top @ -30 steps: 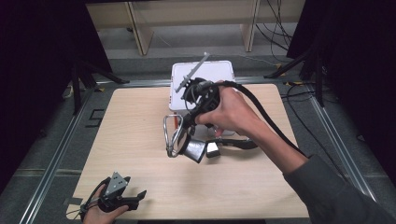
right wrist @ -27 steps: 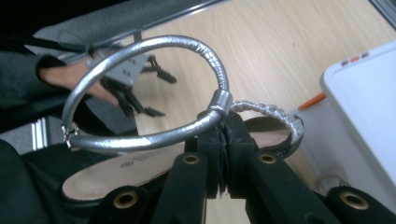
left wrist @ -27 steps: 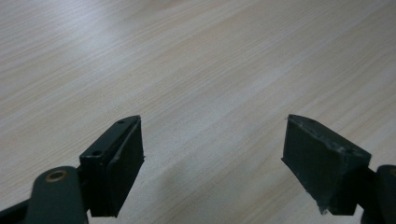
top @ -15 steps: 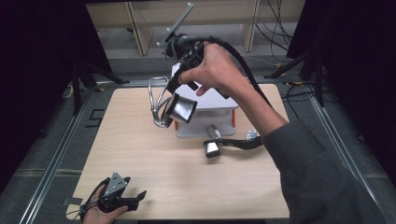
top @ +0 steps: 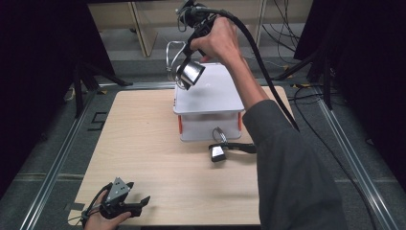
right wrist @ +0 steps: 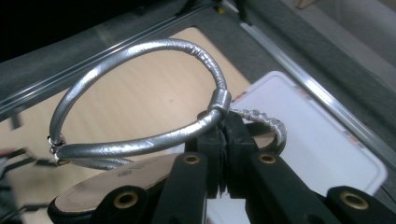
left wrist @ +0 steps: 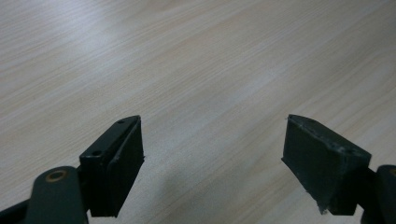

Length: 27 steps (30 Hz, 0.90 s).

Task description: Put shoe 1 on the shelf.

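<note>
Sandal sole cut off at the right gripper view's bottom edge. Right gripper [top: 184, 60] clenched on silver sandal [right wrist: 140, 140] strap, raised above white box [top: 210, 96]. Left gripper [left wrist: 212, 163] released over table [top: 143, 143].

Sandal [right wrist: 140, 140] held by right gripper [right wrist: 223, 140]: straps silver metallic faux-leather, glossy, faint wrap creases; one strap braided/textured; insole tan, matt, smooth; heel [top: 190, 73] mirror-shiny silver. 2nd sandal [top: 221, 149] just in front of box [top: 206, 98]: same shiny silver heel, dark matt sole. Box: white plastic, smooth, semi-gloss lid. Table [left wrist: 196, 70] under box: pale wood-grain laminate, smooth w/ soft sheen. Left gripper [left wrist: 212, 163] jaws: black matt plastic, edges slightly rough; brass-look rivets.
</note>
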### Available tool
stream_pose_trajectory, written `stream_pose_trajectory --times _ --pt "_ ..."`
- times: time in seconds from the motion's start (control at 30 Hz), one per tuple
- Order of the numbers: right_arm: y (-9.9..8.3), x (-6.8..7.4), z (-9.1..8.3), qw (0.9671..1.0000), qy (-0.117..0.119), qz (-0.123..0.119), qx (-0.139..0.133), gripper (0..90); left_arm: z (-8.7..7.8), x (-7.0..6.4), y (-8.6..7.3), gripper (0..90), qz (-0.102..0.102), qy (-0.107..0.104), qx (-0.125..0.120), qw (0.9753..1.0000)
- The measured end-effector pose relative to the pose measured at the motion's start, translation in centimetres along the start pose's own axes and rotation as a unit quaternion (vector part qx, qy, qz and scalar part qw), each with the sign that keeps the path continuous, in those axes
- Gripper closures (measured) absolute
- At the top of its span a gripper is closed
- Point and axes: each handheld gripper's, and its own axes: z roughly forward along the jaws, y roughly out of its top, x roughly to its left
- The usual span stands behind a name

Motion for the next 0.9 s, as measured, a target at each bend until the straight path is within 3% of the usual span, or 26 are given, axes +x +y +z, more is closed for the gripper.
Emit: stream_pose_trajectory --times 0.23,0.3,0.37,0.4,0.5,0.6,0.73,0.77,0.9 --pt "1.2 -2.9 2.2 0.9992 -0.031 0.022 -0.008 88.1 0.0 -0.2 0.0 20.0 0.0 -0.007 -0.002 1.0" --pt "1.3 -3.7 2.7 0.9985 -0.037 0.039 -0.013 88.1 -0.1 -0.2 0.0 19.9 -0.004 -0.008 -0.006 0.9999" --pt "1.4 -4.4 3.3 0.9984 -0.043 0.032 -0.02 88.0 -0.2 -0.2 0.0 19.9 -0.006 -0.009 -0.009 0.9999" --pt "1.4 -4.5 3.5 0.998 -0.039 0.045 -0.021 88.0 -0.2 -0.2 0.0 19.9 -0.006 -0.009 -0.009 0.9999" --pt "1.4 -5.5 4.3 0.9972 -0.053 0.046 -0.027 88.1 -0.3 -0.3 0.0 19.9 -0.009 -0.011 -0.013 0.9998" --pt "1.2 -6.1 5.1 0.9966 -0.047 0.062 -0.029 88.1 -0.4 -0.2 0.0 19.9 -0.006 -0.009 -0.01 0.9999" --pt "1.2 -7.0 6.1 0.9958 -0.061 0.063 -0.027 88.1 -0.4 -0.3 0.0 19.9 -0.005 -0.009 -0.01 0.9999" --pt "1.2 -7.1 6.4 0.9958 -0.062 0.061 -0.03 88.1 -0.3 -0.4 -0.1 19.9 -0.013 -0.013 -0.015 0.9997" --pt "1.5 -7.0 7.4 0.9957 -0.065 0.058 -0.03 88.1 -0.3 -0.5 0.0 19.9 -0.014 -0.015 -0.02 0.9996"
